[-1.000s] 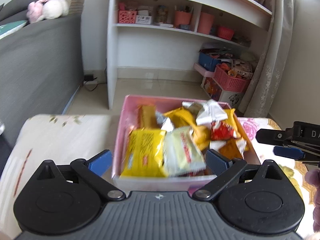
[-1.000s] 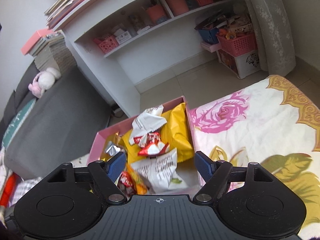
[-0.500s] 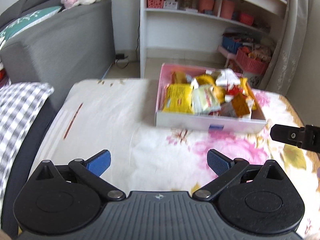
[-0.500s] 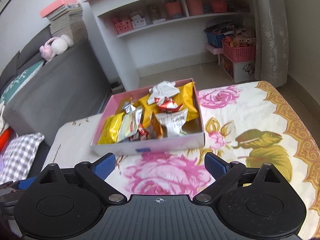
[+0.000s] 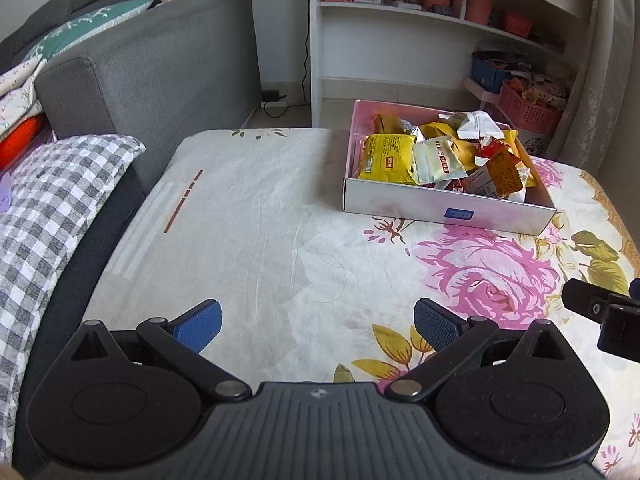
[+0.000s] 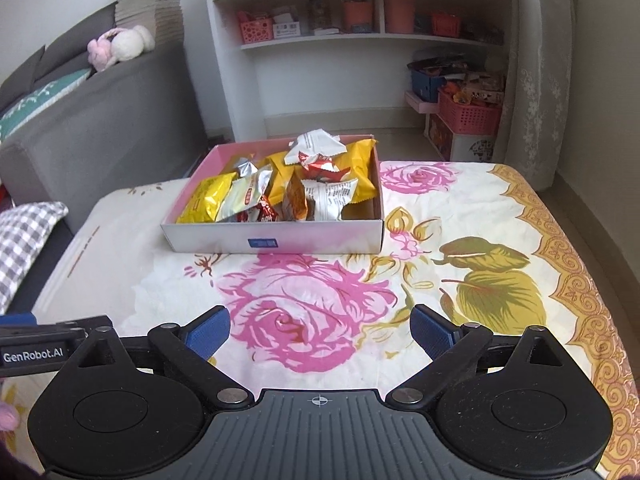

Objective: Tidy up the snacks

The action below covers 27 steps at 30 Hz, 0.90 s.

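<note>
- Nearest in each wrist view is that view's own tool. The left tool (image 5: 316,326) and the right tool (image 6: 320,334) both stand with their blue pads spread wide, and nothing is between them.
- A second ago both tools were right at the box, with the snack packets filling the space between the pads. Now both have pulled back toward the near edge of the bed, and the whole box shows in both views.
- The right tool's pads were narrower a second ago. They have since widened and stopped there.
- Under the tools lies only the flowered sheet (image 6: 492,216) on the bed. I see no loose packet on it.
- My reading: with every packet in the box and both tools empty and pulled away, the sorting looks finished or very nearly so.
- The body of the left tool shows at the left edge of the right view with the words "GenRobot.AI" (image 6: 33,357) in white.
- Farther off, the pink box (image 5: 448,208) sits toward the far side of the bed, full of snacks (image 5: 436,156): yellow, silver, orange and red packets.
- The box's near wall bears a small blue label (image 6: 262,243), and the packets carry print, all too small to read.
- Beyond the bed are a grey sofa (image 5: 168,60) on the left and a white shelf (image 6: 360,40) with pink baskets.
</note>
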### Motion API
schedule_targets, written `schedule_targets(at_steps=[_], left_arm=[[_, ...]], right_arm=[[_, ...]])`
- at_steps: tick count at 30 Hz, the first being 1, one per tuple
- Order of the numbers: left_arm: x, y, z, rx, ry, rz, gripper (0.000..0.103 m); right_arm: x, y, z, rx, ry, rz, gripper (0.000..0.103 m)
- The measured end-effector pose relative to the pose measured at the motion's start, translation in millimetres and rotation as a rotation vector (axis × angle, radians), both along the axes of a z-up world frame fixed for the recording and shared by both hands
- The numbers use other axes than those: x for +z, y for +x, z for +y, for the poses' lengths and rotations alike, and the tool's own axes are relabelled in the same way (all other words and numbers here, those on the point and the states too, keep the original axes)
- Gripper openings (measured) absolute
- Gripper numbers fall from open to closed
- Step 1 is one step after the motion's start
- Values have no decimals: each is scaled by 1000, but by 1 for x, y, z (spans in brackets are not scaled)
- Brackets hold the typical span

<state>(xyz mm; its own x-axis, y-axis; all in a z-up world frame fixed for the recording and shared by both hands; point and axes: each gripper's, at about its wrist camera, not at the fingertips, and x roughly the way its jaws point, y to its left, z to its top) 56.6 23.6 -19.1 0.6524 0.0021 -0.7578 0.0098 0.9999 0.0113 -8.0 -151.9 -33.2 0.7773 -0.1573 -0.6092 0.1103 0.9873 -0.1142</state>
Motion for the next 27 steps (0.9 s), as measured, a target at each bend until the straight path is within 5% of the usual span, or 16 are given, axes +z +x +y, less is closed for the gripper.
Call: schedule_targets(at_steps=[27], left_arm=[[-2,0,3,-9,-11,15,103]], right_arm=[[-4,8,9,19,-17,3,98]])
